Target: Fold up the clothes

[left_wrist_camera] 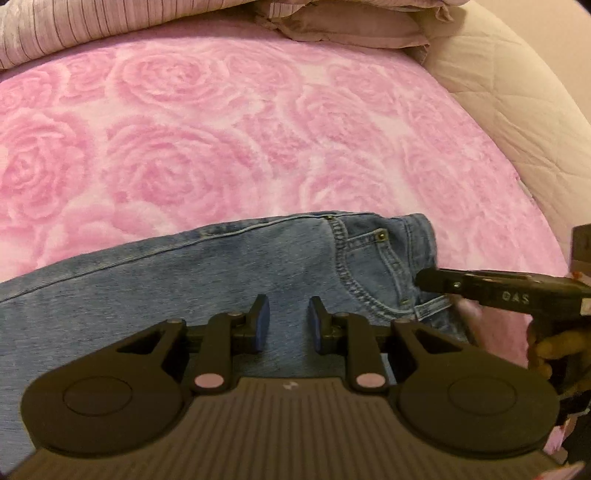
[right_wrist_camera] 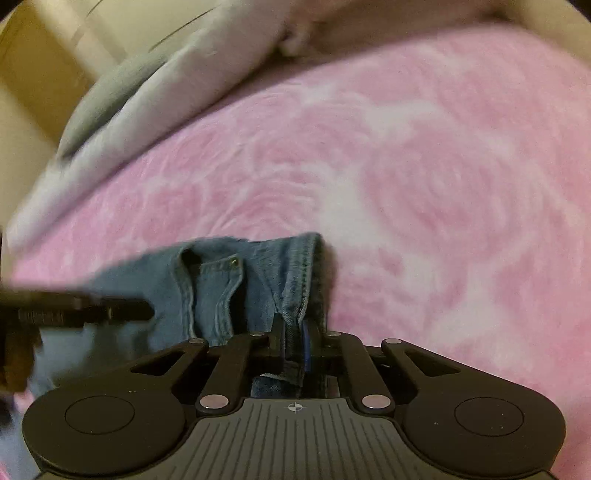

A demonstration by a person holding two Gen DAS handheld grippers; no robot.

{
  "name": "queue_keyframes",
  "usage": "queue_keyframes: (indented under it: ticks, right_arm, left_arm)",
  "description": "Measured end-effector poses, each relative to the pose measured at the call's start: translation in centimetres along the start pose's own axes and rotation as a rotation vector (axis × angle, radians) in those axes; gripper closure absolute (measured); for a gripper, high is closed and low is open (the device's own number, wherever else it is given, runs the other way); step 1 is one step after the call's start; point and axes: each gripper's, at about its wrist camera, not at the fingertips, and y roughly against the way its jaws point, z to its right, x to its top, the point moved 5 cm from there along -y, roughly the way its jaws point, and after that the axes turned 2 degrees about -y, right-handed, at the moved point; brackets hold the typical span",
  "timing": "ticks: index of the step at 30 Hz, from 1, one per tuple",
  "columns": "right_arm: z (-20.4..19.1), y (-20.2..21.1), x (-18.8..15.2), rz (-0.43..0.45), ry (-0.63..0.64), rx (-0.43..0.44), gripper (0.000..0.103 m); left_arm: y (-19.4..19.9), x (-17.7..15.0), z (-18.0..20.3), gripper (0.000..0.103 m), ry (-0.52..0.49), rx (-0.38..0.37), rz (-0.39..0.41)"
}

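Blue jeans (left_wrist_camera: 221, 266) lie flat across a pink rose-patterned blanket (left_wrist_camera: 221, 129), waistband and front pocket to the right. My left gripper (left_wrist_camera: 288, 306) hangs over the thigh area, its blue-padded fingers apart and no cloth pinched between them. My right gripper (right_wrist_camera: 295, 325) is shut on the jeans' waistband edge (right_wrist_camera: 303, 280), with denim bunched between its pads. In the left wrist view the right gripper (left_wrist_camera: 424, 278) reaches in from the right to the waistband. In the right wrist view the left gripper (right_wrist_camera: 147, 310) shows blurred at the left, over the jeans.
A striped duvet (left_wrist_camera: 74, 29) and a grey-brown pillow (left_wrist_camera: 351, 26) lie at the far side of the bed. A beige quilted edge (left_wrist_camera: 498, 92) runs along the right. A hand (left_wrist_camera: 546, 350) holds the right gripper's handle. Grey and white bedding (right_wrist_camera: 147, 92) lies at the far left.
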Motion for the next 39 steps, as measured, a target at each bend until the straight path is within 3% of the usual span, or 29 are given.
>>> queue_keyframes:
  ticks: [3,6,9,12,16,20,21,22,25,33,36,39]
  right_arm:
    - [-0.5,1.0,0.0,-0.003,-0.008,-0.021,0.091]
    - [0.3,3.2,0.5,-0.011,-0.079,-0.033,0.071]
    - [0.8,6.4,-0.2,-0.018,-0.167,0.086,0.071]
    - [0.2,8.3,-2.3,-0.094,-0.157,0.179,0.071]
    - [-0.3,7.8,-5.7,-0.201,-0.101,0.166,0.071]
    - [-1.1,7.5,-6.4,-0.175,-0.06,0.158,0.072]
    - [-1.3,7.7,-6.4,-0.164,-0.037,0.152,0.088]
    - [-1.4,8.3,-6.4,-0.146,-0.015,0.143,0.096]
    - [-1.7,10.2,-6.7,-0.065,0.027,0.109,0.099]
    - [-1.7,6.5,-8.7,0.002,0.066,-0.113,0.098]
    - [-2.0,7.7,-8.1,-0.027,0.037,-0.142,0.093]
    - [-1.8,10.7,-7.5,0.028,0.017,-0.271,0.089]
  left_arm:
    - [1.2,-0.3,-0.8,0.084,-0.007,0.04,0.01]
    - [3.0,-1.0,-2.2,0.084,0.008,0.076,0.019]
    - [5.6,-2.7,-4.2,0.084,0.066,0.086,0.017]
    - [8.2,-4.8,-6.0,0.084,0.137,0.086,0.012]
    - [10.8,-7.6,-6.9,0.084,0.22,0.075,0.01]
    - [12.0,-9.3,-6.8,0.084,0.245,0.073,0.006]
    - [12.2,-9.6,-6.8,0.084,0.245,0.075,0.006]
    - [12.5,-9.9,-6.8,0.084,0.245,0.076,0.006]
    - [13.4,-10.8,-6.7,0.084,0.232,0.095,0.014]
    - [16.1,-14.5,-6.8,0.084,0.232,0.155,-0.004]
    - [17.7,-16.0,-6.6,0.084,0.243,0.184,-0.005]
    - [20.0,-18.1,-6.8,0.083,0.29,0.209,-0.015]
